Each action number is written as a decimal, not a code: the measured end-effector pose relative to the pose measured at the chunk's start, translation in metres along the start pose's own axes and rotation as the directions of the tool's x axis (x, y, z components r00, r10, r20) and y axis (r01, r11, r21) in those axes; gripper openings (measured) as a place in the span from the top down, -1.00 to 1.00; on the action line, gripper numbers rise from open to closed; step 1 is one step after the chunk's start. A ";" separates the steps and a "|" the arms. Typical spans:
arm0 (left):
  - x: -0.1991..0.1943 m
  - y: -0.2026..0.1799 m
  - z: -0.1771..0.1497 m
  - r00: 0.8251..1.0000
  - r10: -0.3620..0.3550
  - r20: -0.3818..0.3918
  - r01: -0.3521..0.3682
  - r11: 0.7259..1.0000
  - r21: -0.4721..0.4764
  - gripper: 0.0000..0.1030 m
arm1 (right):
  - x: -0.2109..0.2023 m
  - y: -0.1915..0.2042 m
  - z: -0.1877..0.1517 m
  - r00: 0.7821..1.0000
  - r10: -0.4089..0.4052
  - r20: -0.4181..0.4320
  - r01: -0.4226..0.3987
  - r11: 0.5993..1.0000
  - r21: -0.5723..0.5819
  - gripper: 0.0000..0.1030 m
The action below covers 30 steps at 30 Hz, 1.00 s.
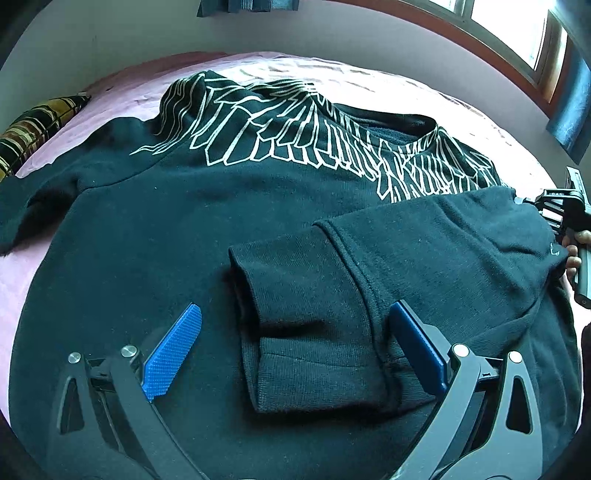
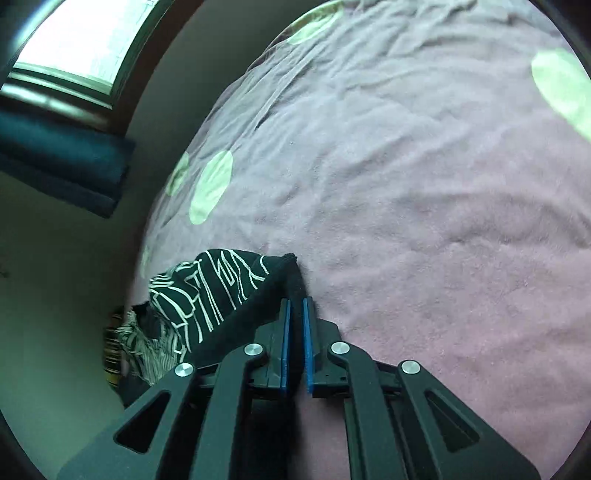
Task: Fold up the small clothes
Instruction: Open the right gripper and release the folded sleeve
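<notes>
A black sweatshirt (image 1: 184, 229) with a white wing print lies chest-up on the pink bedspread (image 1: 48, 162). One sleeve (image 1: 369, 258) is folded across the chest, and its ribbed cuff (image 1: 306, 365) lies between the blue pads of my left gripper (image 1: 295, 306). That gripper is open and its pads stand wide of the cuff on both sides. My right gripper (image 2: 296, 300) is shut on the sweatshirt (image 2: 221, 295): black cloth from the shoulder edge is pinched between its pads. In the left wrist view the right gripper (image 1: 565, 214) shows at the garment's right edge, held by a hand (image 1: 574, 254).
A striped cushion (image 1: 33, 133) lies at the bed's far left. A window (image 1: 517, 33) and a dark curtain (image 1: 569, 110) are behind the bed to the right. The bedspread (image 2: 406, 221) has green dots and stretches wide to the right of the garment.
</notes>
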<state>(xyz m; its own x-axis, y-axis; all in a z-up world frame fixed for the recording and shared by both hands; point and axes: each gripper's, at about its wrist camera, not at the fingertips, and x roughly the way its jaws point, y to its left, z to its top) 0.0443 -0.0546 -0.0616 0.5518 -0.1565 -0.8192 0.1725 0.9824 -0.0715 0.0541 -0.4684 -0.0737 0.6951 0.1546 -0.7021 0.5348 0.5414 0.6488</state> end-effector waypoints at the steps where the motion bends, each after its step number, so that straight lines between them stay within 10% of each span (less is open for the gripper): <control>1: 0.001 0.000 0.000 1.000 -0.001 -0.004 0.001 1.000 0.000 -0.96 | -0.004 -0.004 -0.001 0.999 0.032 0.003 -0.032 0.999 0.005 0.89; 8: 0.003 -0.001 -0.001 1.000 0.001 -0.004 -0.001 1.000 0.001 -0.96 | -0.074 0.028 -0.037 0.991 0.050 0.127 -0.047 0.999 -0.026 0.77; 14: 0.003 0.000 -0.001 1.000 -0.003 -0.009 0.003 1.000 -0.004 -0.96 | -0.082 0.069 -0.104 0.980 0.184 0.073 -0.177 0.980 -0.095 0.08; 20: 0.008 -0.002 0.000 0.999 -0.002 -0.036 0.002 1.000 -0.004 -0.96 | -0.049 0.028 -0.127 0.994 0.092 0.057 -0.089 0.995 -0.052 0.63; 30: -0.017 0.010 0.003 1.000 -0.026 -0.009 0.026 1.000 -0.003 -0.96 | -0.052 0.027 -0.134 0.985 0.130 0.115 -0.120 0.989 -0.086 0.52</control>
<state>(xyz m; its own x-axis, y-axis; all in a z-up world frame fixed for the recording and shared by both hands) 0.0391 -0.0427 -0.0467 0.5398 -0.1813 -0.8221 0.1847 0.9782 -0.0944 -0.0320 -0.3506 -0.0588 0.8091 0.1280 -0.5735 0.4037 0.5881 0.7008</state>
